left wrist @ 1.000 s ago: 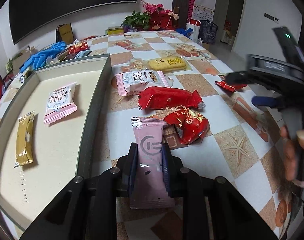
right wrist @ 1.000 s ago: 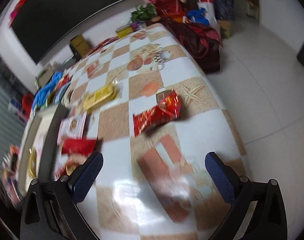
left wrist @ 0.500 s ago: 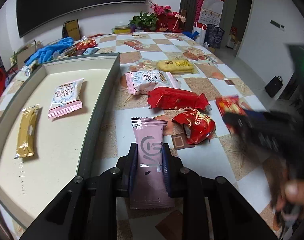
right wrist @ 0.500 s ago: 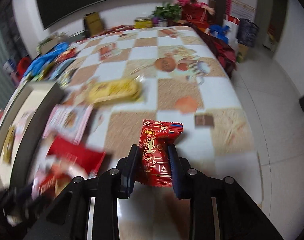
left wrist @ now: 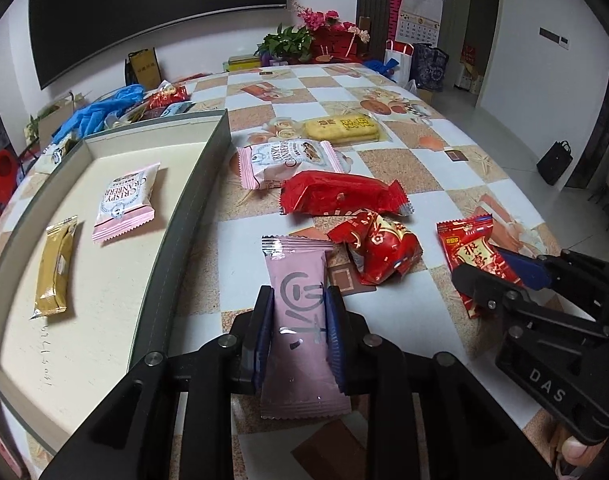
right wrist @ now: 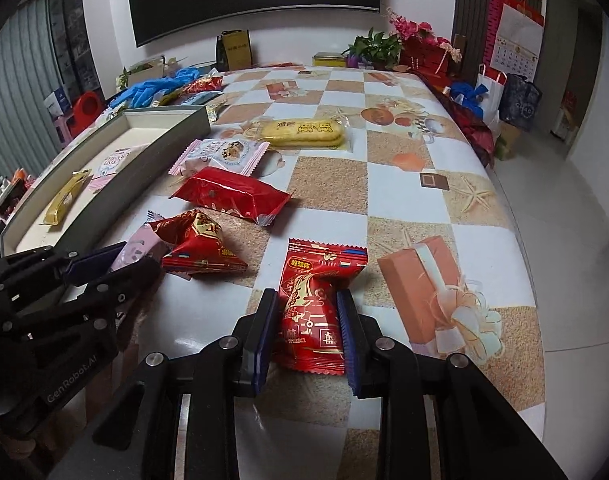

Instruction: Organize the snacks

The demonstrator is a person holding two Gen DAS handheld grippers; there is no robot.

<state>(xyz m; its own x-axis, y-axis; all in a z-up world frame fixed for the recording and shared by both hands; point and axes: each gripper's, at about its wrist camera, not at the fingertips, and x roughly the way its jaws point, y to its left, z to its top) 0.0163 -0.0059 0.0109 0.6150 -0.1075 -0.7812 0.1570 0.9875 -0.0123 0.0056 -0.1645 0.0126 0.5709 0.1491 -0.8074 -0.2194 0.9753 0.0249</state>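
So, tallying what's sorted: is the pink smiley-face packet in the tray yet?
Not yet. The pink smiley-face packet lies on the tablecloth outside the tray, between the opening left gripper pads.

Lower end of pink packet tucked behind the left gripper frame. Red packet half masked between right gripper pads. Only a fingertip showing, cut at the bottom edge. Calendar digits unreadable.

The pink-edged packet in the tray, left of the left jaws, reads "CRISPY CRANBERRY"; a like packet ahead of them reads the same. The right gripper's body carries "DAS". In the right wrist view the left gripper's body carries "GenRobot.AI". Chinese characters mark the red packets, unread.
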